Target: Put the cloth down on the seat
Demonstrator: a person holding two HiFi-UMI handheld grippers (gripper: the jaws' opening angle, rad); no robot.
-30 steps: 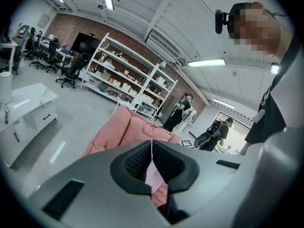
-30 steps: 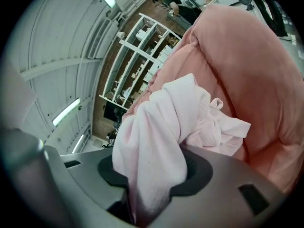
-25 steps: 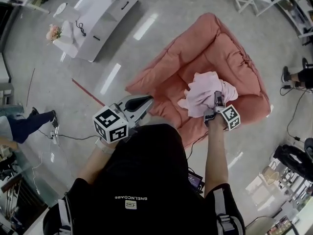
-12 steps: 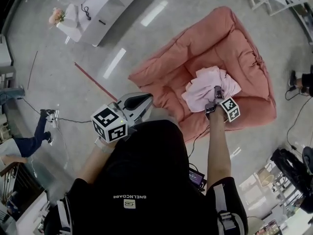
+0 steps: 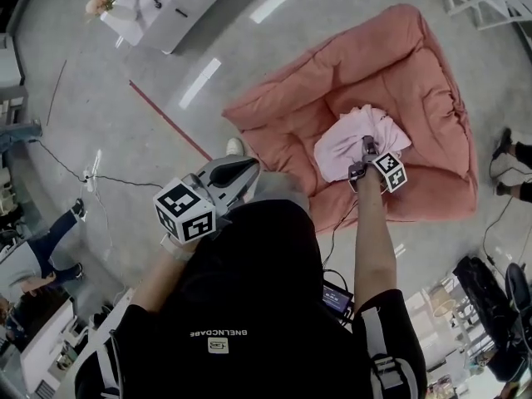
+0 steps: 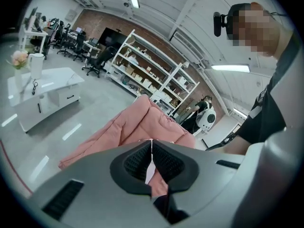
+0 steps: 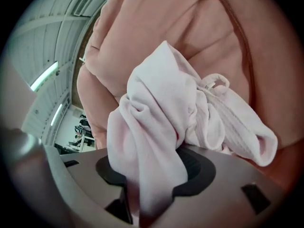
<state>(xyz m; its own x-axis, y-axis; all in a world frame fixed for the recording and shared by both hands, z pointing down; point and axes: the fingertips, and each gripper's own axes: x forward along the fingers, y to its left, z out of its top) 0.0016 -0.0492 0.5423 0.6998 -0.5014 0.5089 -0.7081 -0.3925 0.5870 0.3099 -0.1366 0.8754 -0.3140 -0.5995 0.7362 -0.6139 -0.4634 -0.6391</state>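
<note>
The fingers [image 7: 197,167] of the right gripper [image 7: 156,170] stand partly apart and have just been opening. A thick fold of the pale pink cloth [image 7: 161,108] passes between them. It fills most of the gap, but on one side a dark space shows, so the pads do not seem to press it. The rest of the cloth is bunched just beyond the fingers, and its far folds lie against the salmon-pink seat [image 5: 399,81]. In the head view the cloth sits in the hollow middle of this seat, nearer to its front edge, with the right gripper tilted down onto it.

The fingers [image 6: 135,160] of the left gripper [image 6: 151,148] are closed together, only a thin slit between them, and they hold nothing. This gripper is close to the person's black shirt [image 5: 249,289], over the grey floor [image 5: 125,123] beside the near corner of the seat, well apart from the cloth. A white table [image 6: 42,87] stands far off on the floor.
</note>
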